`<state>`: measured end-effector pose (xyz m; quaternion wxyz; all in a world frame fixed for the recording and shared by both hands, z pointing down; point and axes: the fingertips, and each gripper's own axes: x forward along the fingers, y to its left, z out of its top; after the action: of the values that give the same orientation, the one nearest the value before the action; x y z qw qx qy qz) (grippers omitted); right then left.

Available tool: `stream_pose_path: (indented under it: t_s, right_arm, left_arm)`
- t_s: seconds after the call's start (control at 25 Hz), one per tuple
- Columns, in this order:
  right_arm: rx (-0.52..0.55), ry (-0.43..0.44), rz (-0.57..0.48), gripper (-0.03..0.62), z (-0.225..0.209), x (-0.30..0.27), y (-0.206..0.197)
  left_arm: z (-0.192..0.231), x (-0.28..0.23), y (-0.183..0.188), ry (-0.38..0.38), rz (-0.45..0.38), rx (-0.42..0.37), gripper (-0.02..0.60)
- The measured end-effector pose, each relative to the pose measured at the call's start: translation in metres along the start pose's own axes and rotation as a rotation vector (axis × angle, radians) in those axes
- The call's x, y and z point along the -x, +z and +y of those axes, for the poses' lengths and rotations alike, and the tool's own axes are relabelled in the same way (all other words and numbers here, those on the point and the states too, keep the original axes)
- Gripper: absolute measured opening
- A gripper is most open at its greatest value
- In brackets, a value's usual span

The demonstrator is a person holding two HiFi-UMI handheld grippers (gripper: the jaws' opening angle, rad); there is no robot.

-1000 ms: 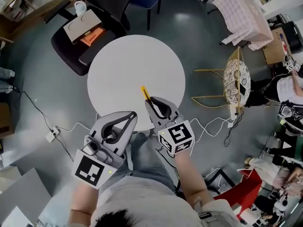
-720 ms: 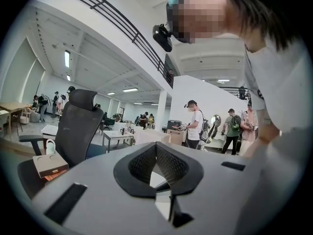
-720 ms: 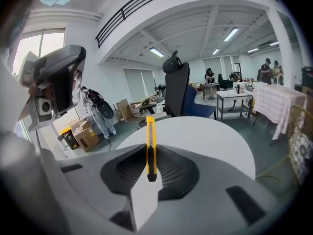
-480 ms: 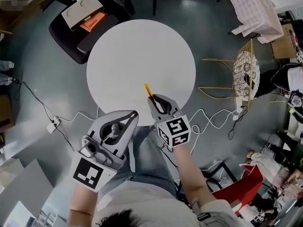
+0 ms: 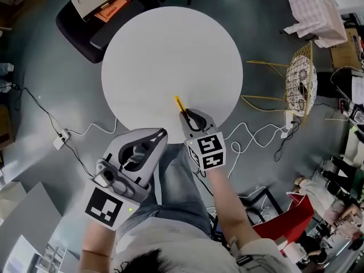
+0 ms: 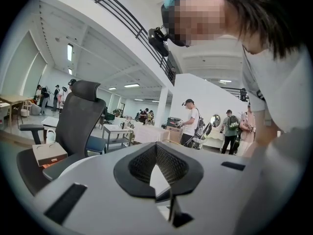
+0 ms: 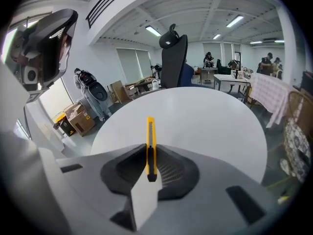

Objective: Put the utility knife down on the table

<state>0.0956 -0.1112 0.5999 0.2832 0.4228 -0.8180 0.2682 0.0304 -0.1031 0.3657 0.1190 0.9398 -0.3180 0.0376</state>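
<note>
Round white tabletop: we note right gripper jaws clenched on utility knife, not yet down; left gripper closed, empty.

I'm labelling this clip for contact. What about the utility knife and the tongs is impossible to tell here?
- Head view: the rear end of the utility knife, hidden inside the right tongs.
- Both views of it: whether its tip touches the round table; no side angle.
- Right gripper view: blade out or retracted; seen edge-on, too thin.
</note>
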Motion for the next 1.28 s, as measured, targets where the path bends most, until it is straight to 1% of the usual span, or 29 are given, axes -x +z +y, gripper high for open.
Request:
stream_pose_path:
  t_s: [0.24,0.6,1.04,1.28]
  right_arm:
    - [0.039,-0.039,0.087,0.069,0.004,-0.007,-0.015]
    - [0.064,-0.074,0.152,0.069,0.004,-0.012,-0.019]
    - [0.105,-0.099,0.179,0.072,0.006,-0.011,-0.018]
    - [0.104,-0.104,0.18,0.072,0.009,-0.011,-0.016]
  left_arm:
    - [-0.001,0.007,-0.007,0.006,0.003,0.006,0.009]
    - [-0.002,0.014,-0.01,0.021,0.002,0.013,0.009]
    - [-0.001,0.018,-0.011,0.031,0.001,0.013,0.009]
    - [0.001,0.022,-0.008,0.028,0.0,0.003,0.009]
